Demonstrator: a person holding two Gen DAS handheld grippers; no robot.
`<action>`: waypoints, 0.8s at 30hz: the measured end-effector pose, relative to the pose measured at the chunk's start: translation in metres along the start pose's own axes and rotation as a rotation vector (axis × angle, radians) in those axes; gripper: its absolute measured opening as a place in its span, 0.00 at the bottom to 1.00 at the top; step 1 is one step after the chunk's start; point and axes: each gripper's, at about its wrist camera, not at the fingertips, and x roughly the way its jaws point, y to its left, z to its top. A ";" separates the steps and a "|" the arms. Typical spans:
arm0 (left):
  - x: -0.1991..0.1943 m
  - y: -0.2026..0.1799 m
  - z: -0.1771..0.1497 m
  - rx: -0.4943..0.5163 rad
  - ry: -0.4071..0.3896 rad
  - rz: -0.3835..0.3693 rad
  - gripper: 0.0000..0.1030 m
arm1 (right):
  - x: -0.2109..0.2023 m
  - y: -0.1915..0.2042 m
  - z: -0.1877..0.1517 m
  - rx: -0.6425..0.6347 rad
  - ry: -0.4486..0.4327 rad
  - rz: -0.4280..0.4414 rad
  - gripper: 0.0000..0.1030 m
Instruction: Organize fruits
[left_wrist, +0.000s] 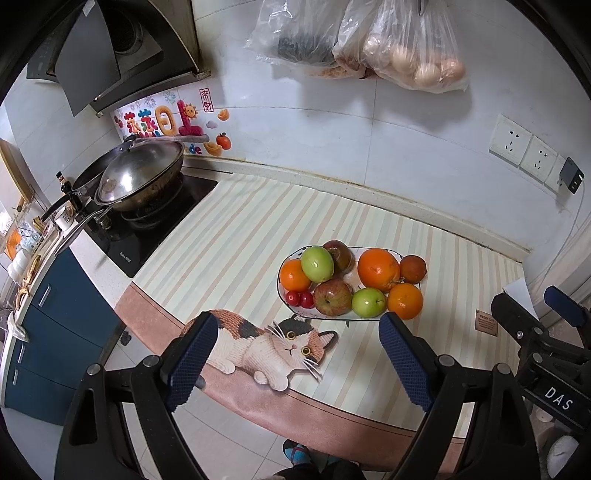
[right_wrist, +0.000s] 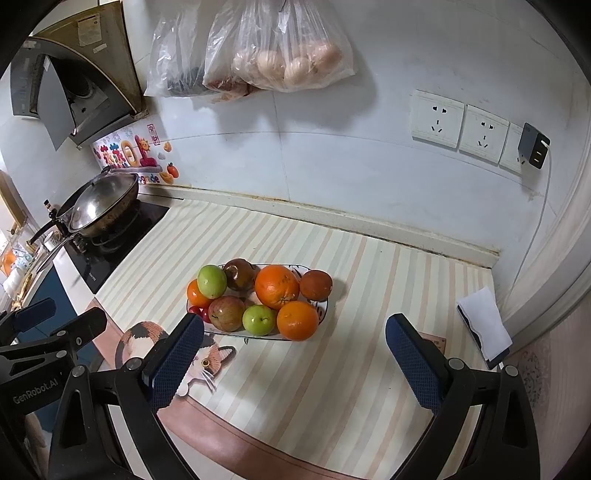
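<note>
A white oval plate (left_wrist: 354, 250) (right_wrist: 325, 308) on the striped counter mat holds a heap of fruit: three oranges (left_wrist: 378, 268) (right_wrist: 276, 286), two green apples (left_wrist: 317, 263) (right_wrist: 211, 281), a red apple (left_wrist: 332, 297) (right_wrist: 226, 313), two dark brownish fruits (left_wrist: 412, 269) (right_wrist: 315, 284) and small red tomatoes (left_wrist: 300, 299). My left gripper (left_wrist: 297, 360) is open and empty, above the counter's front edge, short of the plate. My right gripper (right_wrist: 295, 363) is open and empty, also short of the plate. The right gripper shows in the left wrist view (left_wrist: 532, 310), the left one in the right wrist view (right_wrist: 55, 317).
A cat-shaped mat (left_wrist: 266, 341) (right_wrist: 207, 360) lies before the plate. A lidded wok (left_wrist: 140, 177) (right_wrist: 99, 206) sits on the stove at left. Plastic bags (left_wrist: 369, 40) (right_wrist: 258, 51) hang on the wall. A white cloth (right_wrist: 484, 323) lies at the right; wall sockets (right_wrist: 461, 125) above.
</note>
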 end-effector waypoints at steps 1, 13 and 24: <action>0.000 0.000 0.000 0.001 0.000 0.000 0.87 | 0.000 0.000 0.000 0.001 0.002 0.002 0.98; -0.003 -0.001 0.000 0.003 -0.009 0.005 0.87 | 0.000 0.004 -0.001 0.004 0.000 0.011 0.98; -0.006 0.000 -0.001 -0.005 -0.015 0.007 0.87 | 0.000 0.003 -0.002 0.005 -0.002 0.011 0.98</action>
